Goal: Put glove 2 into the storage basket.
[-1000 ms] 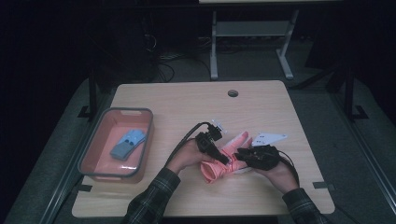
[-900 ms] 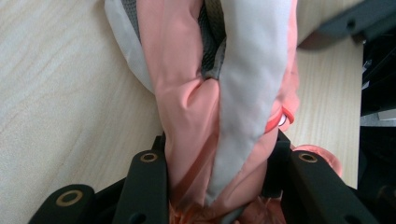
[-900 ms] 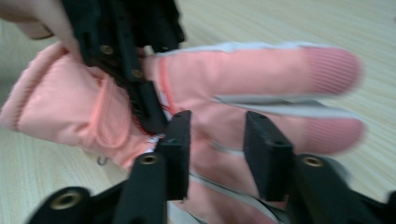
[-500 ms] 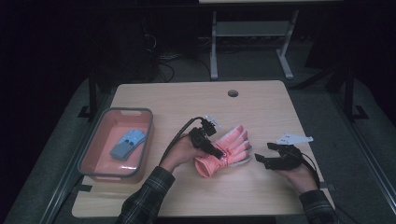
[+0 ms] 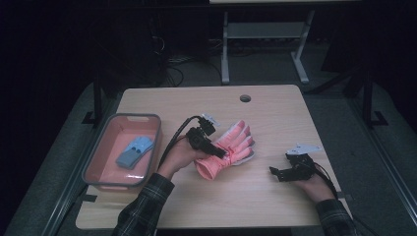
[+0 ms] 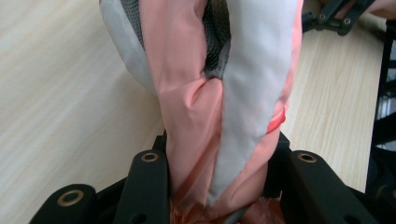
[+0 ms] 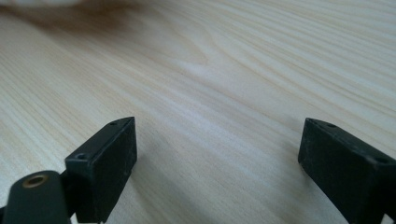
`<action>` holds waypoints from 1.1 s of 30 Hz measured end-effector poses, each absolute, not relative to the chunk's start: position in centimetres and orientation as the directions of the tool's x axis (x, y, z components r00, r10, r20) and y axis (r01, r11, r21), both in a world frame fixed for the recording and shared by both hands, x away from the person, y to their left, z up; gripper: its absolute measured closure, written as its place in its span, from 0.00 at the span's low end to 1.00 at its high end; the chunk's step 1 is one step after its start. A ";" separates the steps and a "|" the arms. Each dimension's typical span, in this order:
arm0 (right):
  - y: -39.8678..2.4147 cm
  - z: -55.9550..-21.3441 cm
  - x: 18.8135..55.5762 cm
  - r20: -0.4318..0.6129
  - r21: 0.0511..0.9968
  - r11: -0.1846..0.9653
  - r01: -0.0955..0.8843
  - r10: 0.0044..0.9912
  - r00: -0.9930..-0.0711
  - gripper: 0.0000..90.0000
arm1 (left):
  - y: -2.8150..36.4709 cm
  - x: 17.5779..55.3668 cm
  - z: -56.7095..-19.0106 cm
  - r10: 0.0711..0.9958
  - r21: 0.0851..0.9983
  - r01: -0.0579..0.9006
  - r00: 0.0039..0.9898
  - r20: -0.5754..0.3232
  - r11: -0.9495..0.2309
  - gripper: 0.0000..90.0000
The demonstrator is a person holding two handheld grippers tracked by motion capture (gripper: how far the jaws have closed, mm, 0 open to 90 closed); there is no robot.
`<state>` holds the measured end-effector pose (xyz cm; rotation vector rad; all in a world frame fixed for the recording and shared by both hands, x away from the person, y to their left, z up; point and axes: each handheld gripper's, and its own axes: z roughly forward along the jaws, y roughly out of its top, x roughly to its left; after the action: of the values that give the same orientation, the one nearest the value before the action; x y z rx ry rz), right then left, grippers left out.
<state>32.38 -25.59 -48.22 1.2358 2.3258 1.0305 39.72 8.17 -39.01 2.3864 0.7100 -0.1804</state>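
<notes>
So that's two gloves total: one pink glove (image 5: 227, 150), one blue glove (image 5: 134, 151). One pink bin (image 5: 101, 151), one wooden table (image 5: 275, 113), and two grippers: left (image 5: 222, 153), right (image 5: 273, 171).

The glove (image 5: 227, 150) is salmon pink with pale grey panels and a strip of dark mesh (seen close in the left gripper view (image 6: 219, 93)). It sits near the middle of the table, cuff toward the person and bunched, the open cuff end lifted, fingers spread and pointing away toward the far right.
</notes>
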 end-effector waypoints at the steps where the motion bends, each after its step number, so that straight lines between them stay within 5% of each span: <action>1: -25.6 -48.2 32.4 0.059 0.719 0.368 0.590 0.813 -0.579 0.13 | 8.5 39.8 -38.7 0.450 0.541 0.534 0.844 -0.292 -0.650 0.70; 33: -25.4 -48.3 32.4 0.039 0.718 0.384 0.581 0.810 -0.585 0.11 | 19.7 38.5 -30.2 0.623 0.611 0.623 0.739 -0.257 -0.487 0.70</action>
<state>32.39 -25.45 -48.27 1.2161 2.3298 1.0147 38.50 19.74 -30.16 2.2289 0.9337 -0.0012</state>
